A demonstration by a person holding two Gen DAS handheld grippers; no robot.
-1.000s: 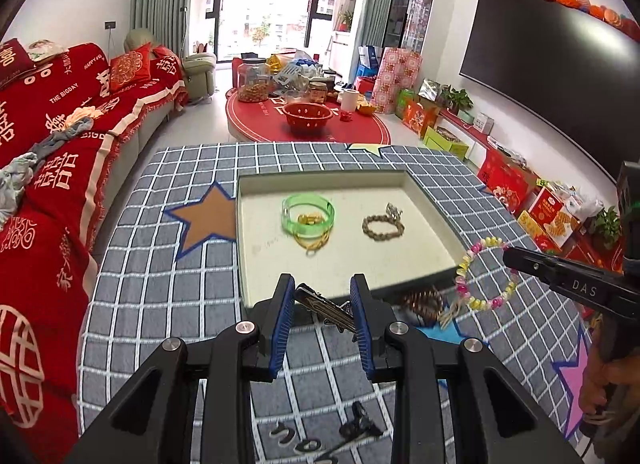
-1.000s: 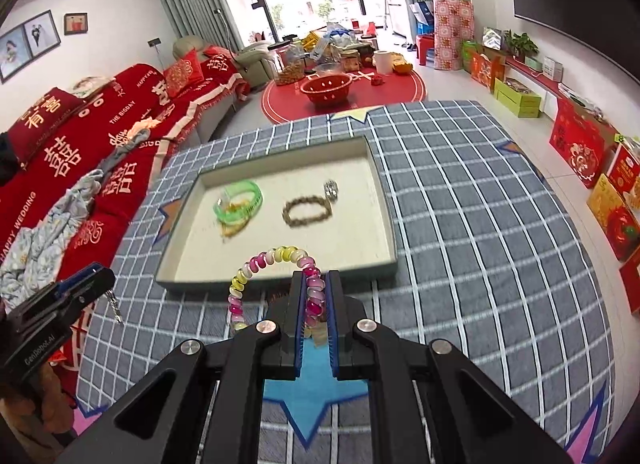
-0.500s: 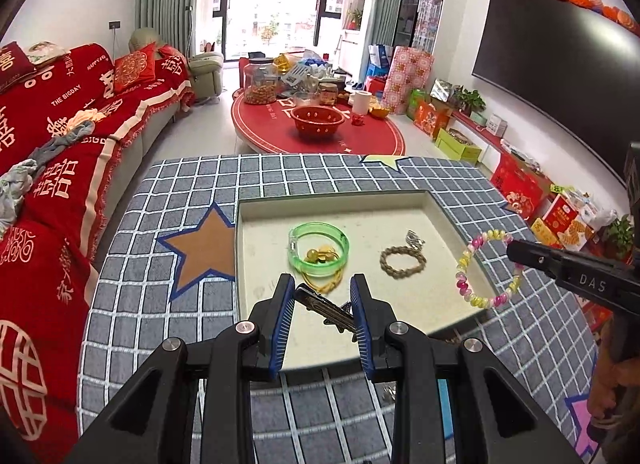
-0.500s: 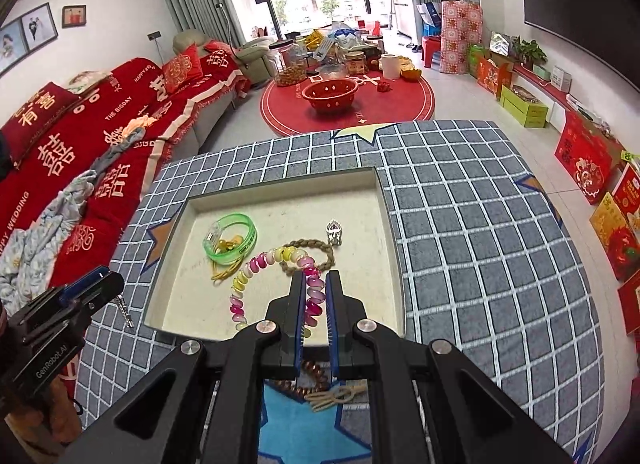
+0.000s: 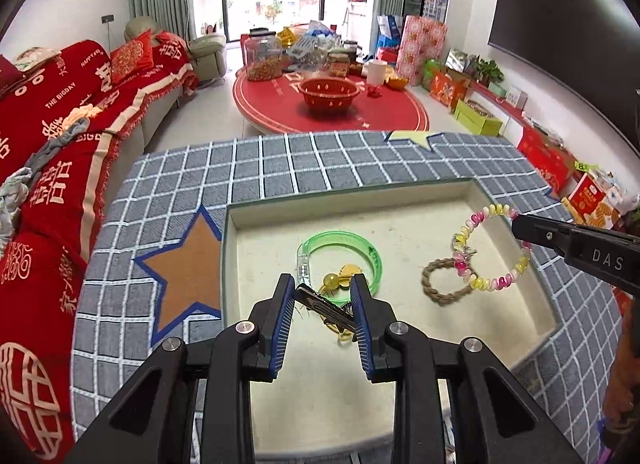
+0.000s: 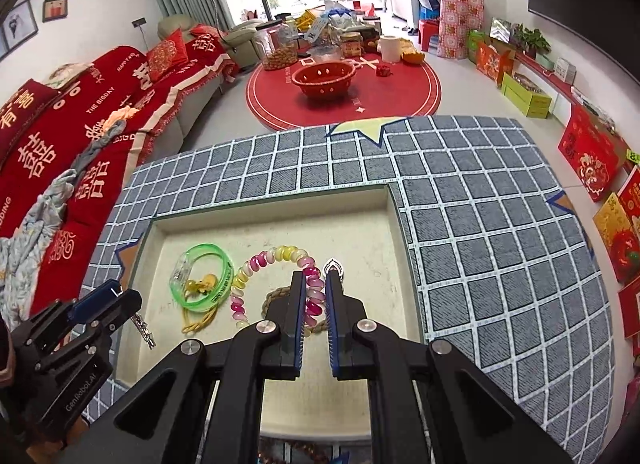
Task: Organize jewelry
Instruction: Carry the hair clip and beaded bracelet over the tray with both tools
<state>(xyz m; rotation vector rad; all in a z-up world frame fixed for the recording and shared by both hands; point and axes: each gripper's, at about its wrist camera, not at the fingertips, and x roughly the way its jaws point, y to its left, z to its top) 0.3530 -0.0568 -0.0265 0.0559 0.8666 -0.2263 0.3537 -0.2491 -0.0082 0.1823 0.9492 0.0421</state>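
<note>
A shallow cream tray (image 5: 400, 188) (image 6: 402, 240) sits on the grey checked tablecloth. In it lie a green bangle (image 5: 340, 242) (image 6: 202, 280) over a gold chain piece (image 5: 334, 280), a brown braided bracelet (image 5: 442, 278) and a small silver ring (image 6: 332, 266). My left gripper (image 5: 324, 296) is shut on a dark metal hair clip (image 5: 320, 306) and holds it over the tray's near left part. My right gripper (image 6: 314, 292) is shut on a pink, yellow and white beaded bracelet (image 6: 272, 264) (image 5: 486, 282), hanging above the braided bracelet.
A brown star patch (image 5: 182, 268) lies left of the tray. More beads (image 6: 296, 450) lie on the cloth by the tray's near edge. A red sofa (image 5: 52, 112) runs along the left and a red round table (image 5: 332, 104) stands beyond the cloth.
Both grippers have moved forward from the near cloth to over the tray, each still holding its piece. The beaded bracelet now hangs over the braided bracelet.
</note>
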